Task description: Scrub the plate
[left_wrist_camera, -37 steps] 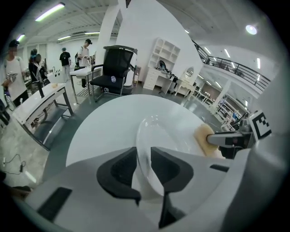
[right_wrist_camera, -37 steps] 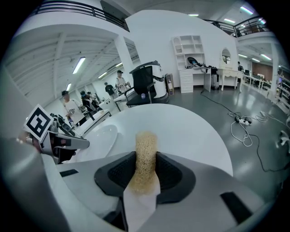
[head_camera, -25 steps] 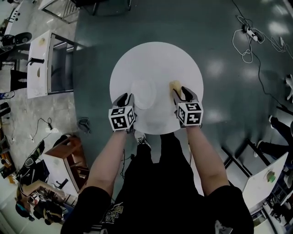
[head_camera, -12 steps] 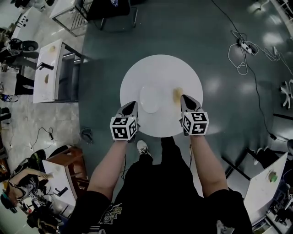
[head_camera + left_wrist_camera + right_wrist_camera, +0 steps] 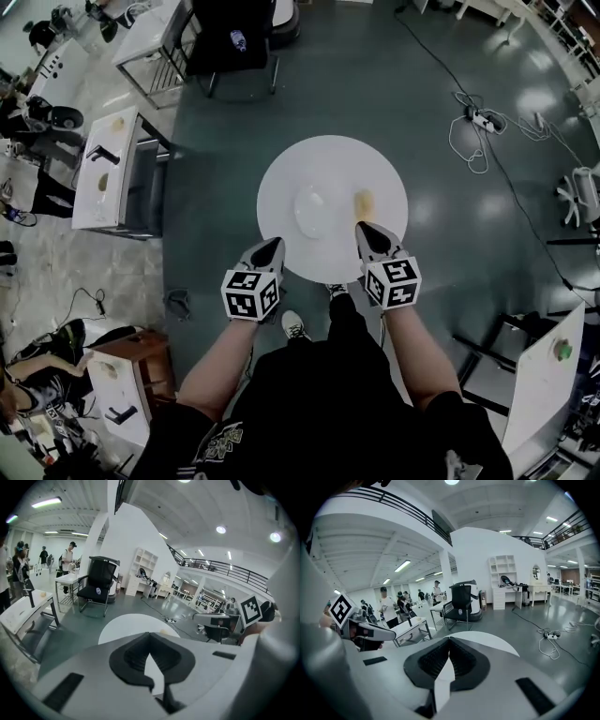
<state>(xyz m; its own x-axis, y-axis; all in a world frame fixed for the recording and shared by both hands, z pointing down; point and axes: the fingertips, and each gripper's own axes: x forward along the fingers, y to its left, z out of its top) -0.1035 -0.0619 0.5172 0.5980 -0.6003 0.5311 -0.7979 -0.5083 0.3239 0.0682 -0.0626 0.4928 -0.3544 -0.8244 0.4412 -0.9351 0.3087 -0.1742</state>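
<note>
Head view shows the plate (image 5: 314, 211) at frame centre on the round white surface (image 5: 281, 173); a yellow sponge (image 5: 364, 201) lies just right of it. Left gripper (image 5: 272, 246) and right gripper (image 5: 364, 230) hover at the surface's lower edge; both sets of fingers are pressed together, holding nothing.

We are holding our left forearm (image 5: 225, 361) and right forearm (image 5: 419, 352) stretched forward, the left gripper (image 5: 270, 246) pointing toward one o'clock, the right gripper (image 5: 362, 228) toward eleven. Both are pressing their jaws together, gripping nothing.
</note>
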